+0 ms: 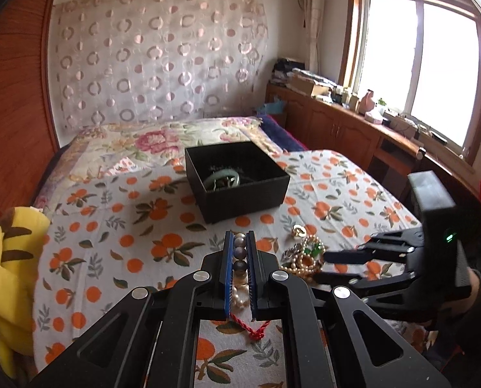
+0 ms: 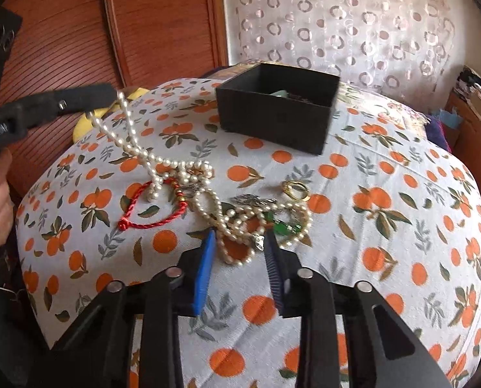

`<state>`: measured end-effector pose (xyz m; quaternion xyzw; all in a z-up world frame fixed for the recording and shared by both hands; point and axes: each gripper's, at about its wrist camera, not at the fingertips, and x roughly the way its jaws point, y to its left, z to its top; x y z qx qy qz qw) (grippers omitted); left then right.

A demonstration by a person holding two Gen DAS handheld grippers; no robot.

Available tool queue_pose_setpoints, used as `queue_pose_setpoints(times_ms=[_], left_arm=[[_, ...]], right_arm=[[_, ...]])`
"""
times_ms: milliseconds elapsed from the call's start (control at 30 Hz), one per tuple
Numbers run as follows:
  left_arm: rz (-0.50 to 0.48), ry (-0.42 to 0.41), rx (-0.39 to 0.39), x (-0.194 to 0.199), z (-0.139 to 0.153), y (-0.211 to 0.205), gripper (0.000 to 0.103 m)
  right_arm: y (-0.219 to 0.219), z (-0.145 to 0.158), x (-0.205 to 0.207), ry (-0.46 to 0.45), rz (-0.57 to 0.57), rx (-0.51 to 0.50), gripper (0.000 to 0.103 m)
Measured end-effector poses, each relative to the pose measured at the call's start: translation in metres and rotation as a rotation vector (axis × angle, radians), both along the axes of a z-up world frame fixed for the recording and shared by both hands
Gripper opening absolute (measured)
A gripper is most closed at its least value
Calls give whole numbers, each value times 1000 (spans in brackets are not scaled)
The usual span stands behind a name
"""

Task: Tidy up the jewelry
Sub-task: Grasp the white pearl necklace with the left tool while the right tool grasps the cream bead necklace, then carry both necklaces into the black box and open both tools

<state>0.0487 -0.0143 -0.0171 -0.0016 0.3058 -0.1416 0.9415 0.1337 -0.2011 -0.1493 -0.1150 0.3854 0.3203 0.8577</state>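
The pearl necklace (image 2: 162, 158) hangs from the left gripper (image 1: 240, 255), pinched tight, its tail tangled with the pile (image 2: 256, 220) on the bed beside the wide-open, empty right gripper (image 2: 240, 258), so lifting might drag everything.

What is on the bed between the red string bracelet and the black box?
In the right wrist view, a pearl necklace lies just beyond the red string bracelet. Past it, only bare orange-print bedspread reaches the black box.
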Motion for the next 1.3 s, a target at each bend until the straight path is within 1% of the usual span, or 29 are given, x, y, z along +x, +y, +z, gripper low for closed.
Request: queue_pose_setpoints(times_ms=[133,267,400,500,533,567,667,733,767,900,1067,1300], left_arm=[[8,-11,-8,-2,5,4,7],[12,-12,-7,-1,5,4,7],[15,-22,-6,1,9,6,7],[20,-30,-6,3,14,9,7],[24,-33,-6,3,15,9,7],[27,-36,-6,4,17,10,7],[35,-46,-5,4,23,13,7],[40,-46,1,4,26,12,7],[42,-46,1,4,27,13,7],[48,-62,1,1,35,15,7],[42,-77,8,3,42,14,7],[30,-96,12,13,53,8,7]], right_arm=[[12,-2,6,9,38,-25,31],[21,-4,9,-10,62,-76,31],[22,-4,10,-14,89,-98,31],[19,-3,11,1,113,-106,31],[20,-3,11,3,111,-114,27],[20,-3,10,0,110,-126,21],[17,-2,7,11,120,-137,10],[16,0,3,14,122,-146,9],[14,1,3,6,110,-144,5],[8,4,4,-6,62,-136,5],[-1,22,4,-48,38,-82,5],[-10,67,2,-140,19,-10,5]])
